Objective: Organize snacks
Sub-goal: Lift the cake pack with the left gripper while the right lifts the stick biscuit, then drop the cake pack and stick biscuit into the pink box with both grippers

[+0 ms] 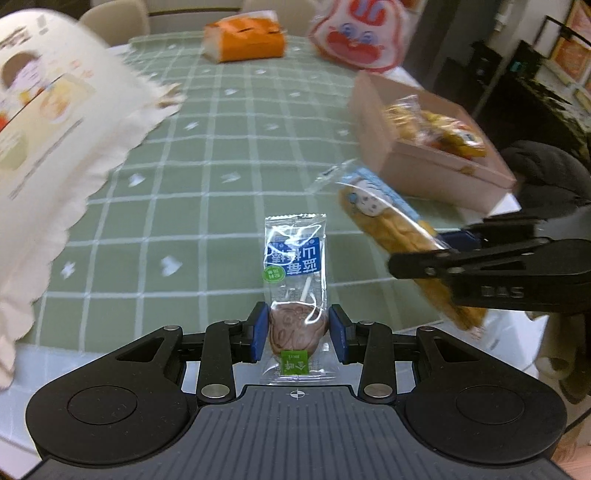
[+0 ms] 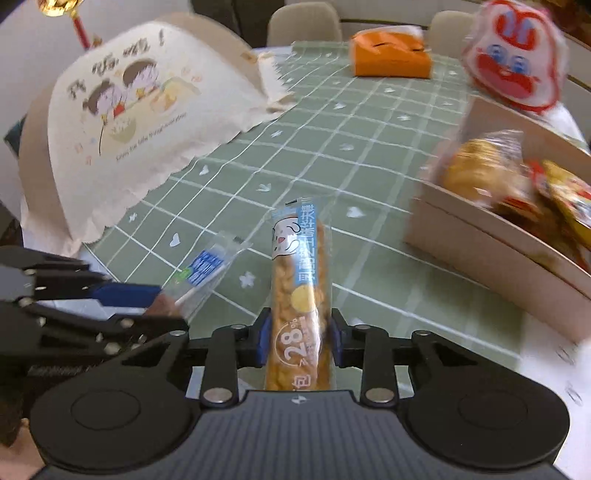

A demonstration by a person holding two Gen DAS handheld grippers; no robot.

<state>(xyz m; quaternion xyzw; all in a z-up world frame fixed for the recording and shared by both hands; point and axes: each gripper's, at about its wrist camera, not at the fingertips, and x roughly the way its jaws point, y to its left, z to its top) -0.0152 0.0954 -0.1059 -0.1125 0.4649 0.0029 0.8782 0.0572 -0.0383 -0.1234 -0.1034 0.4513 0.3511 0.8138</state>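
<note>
My left gripper [image 1: 298, 332] is shut on a wrapped brown lollipop [image 1: 297, 291] in a clear packet with a blue label, held above the green checked tablecloth [image 1: 207, 155]. My right gripper [image 2: 299, 338] is shut on a long orange snack bar [image 2: 299, 295] in a clear wrapper with a cartoon face. In the left wrist view the right gripper [image 1: 436, 254] comes in from the right with that snack bar [image 1: 384, 218]. The right wrist view shows the left gripper [image 2: 147, 299] at the left with the lollipop [image 2: 201, 273]. A cardboard box [image 2: 491, 258] holding several snack packets sits at the right.
A cream cloth-like bag with cartoon children [image 2: 125, 122] lies at the left. An orange package [image 1: 245, 37] and a red-and-white cartoon face bag [image 1: 354, 37] stand at the far end of the table, with chairs [image 2: 304, 22] behind. A gloved hand [image 1: 543, 173] holds the right gripper.
</note>
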